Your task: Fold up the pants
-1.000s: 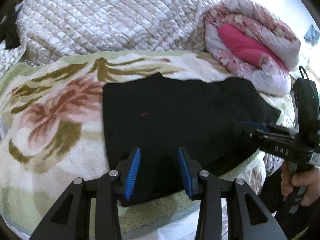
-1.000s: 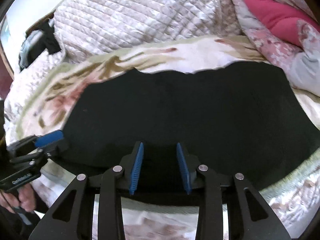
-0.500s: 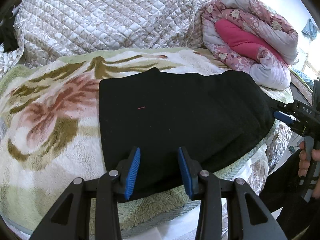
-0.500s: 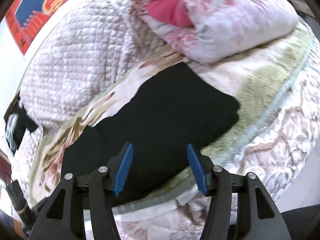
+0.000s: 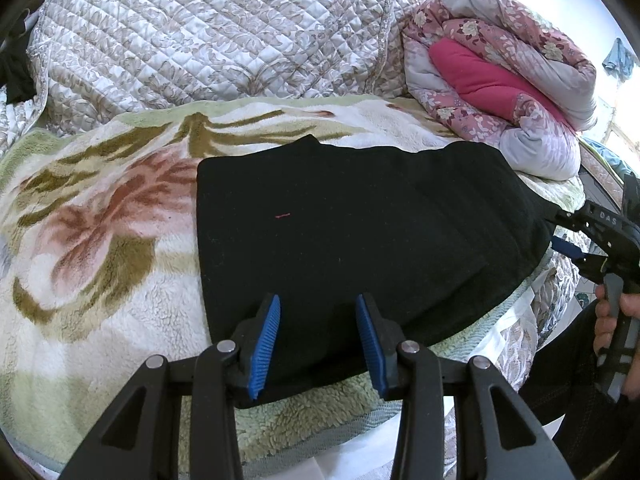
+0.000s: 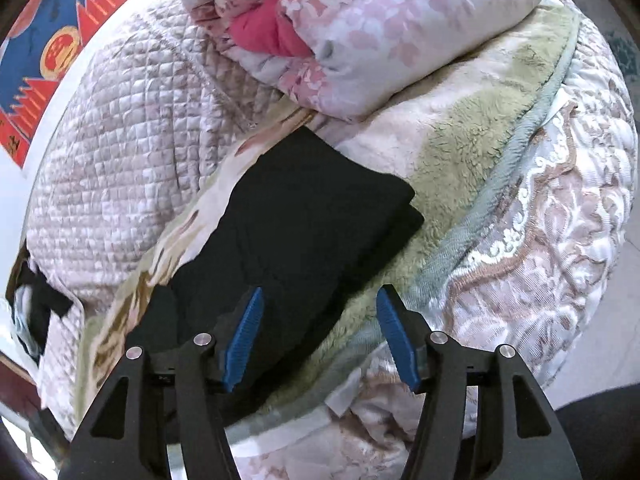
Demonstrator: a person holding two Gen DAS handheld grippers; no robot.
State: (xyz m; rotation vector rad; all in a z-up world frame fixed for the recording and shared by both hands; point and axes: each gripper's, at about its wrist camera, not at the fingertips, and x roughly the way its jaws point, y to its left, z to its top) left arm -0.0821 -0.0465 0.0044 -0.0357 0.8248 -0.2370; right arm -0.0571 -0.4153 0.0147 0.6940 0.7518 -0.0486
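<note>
The black pants [image 5: 360,236] lie folded flat in a rectangle on a floral fleece blanket [image 5: 92,240]. A small red thread sits on their top. My left gripper [image 5: 318,340] is open and empty, hovering over the pants' near edge. My right gripper [image 6: 320,338] is open wide and empty, off the right end of the pants [image 6: 304,220], above the blanket's edge. In the left wrist view the right gripper [image 5: 576,236] shows at the far right, held by a hand, just beyond the pants' right end.
A rolled pink floral quilt [image 5: 500,80] lies at the right end of the bed, also in the right wrist view [image 6: 380,28]. A quilted beige cover [image 5: 200,40] rises behind. The bed's edge [image 6: 500,216] drops off on the near right side.
My right gripper has left the pants' near edge, swung out past their right end and opened wider. My left gripper has stayed nearly still over the near edge.
</note>
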